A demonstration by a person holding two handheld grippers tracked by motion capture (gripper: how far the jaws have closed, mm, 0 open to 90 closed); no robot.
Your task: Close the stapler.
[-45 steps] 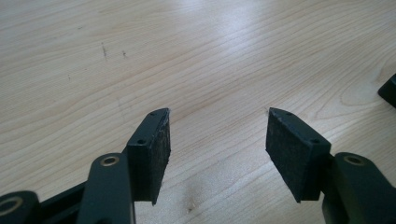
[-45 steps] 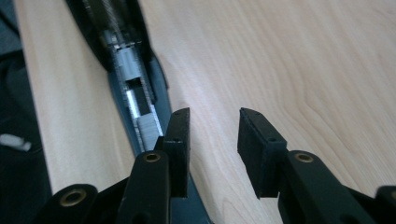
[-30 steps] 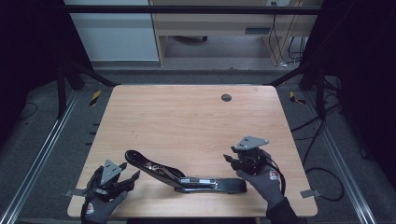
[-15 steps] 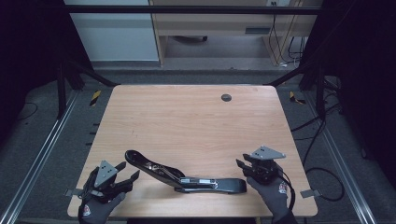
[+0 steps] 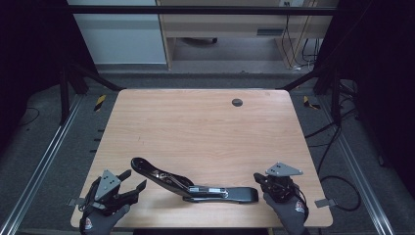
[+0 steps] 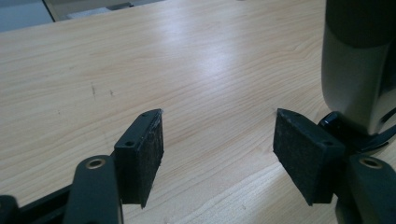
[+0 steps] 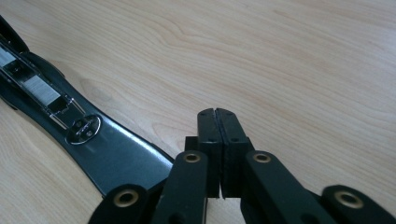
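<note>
The pale wooden rectangular table (image 5: 205, 142) is bearing everything, and near its front edge a long black stapler opened out flat (image 5: 193, 183) is lying, its long axis running from front right toward the left and slightly away from the person. Its broad flat base end is pointing toward the right gripper (image 5: 260, 179), while its raised, curved arm end is pointing toward the left gripper (image 5: 133, 179). In the right gripper view the stapler (image 7: 70, 121) is running off the left edge, so only its glossy base, a round metal rivet and part of the staple channel are showing; the far end is cut off. In the left gripper view only a grey-and-black rounded part of the stapler (image 6: 357, 79) is showing at the right edge, blurred and cropped, and which part it is I cannot tell. The left gripper (image 6: 219, 154) is resting at the front left corner in a gloved hand, its jaws standing wide apart and having just been opening further, with bare wood between the pads (image 6: 144, 154) and nothing gripped. The right gripper (image 7: 217, 116) is sitting just beside the base end, its jaws having just been closing and now pressed flat together on nothing. A small dark round grommet (image 5: 237, 102) is lying far back on the table.
</note>
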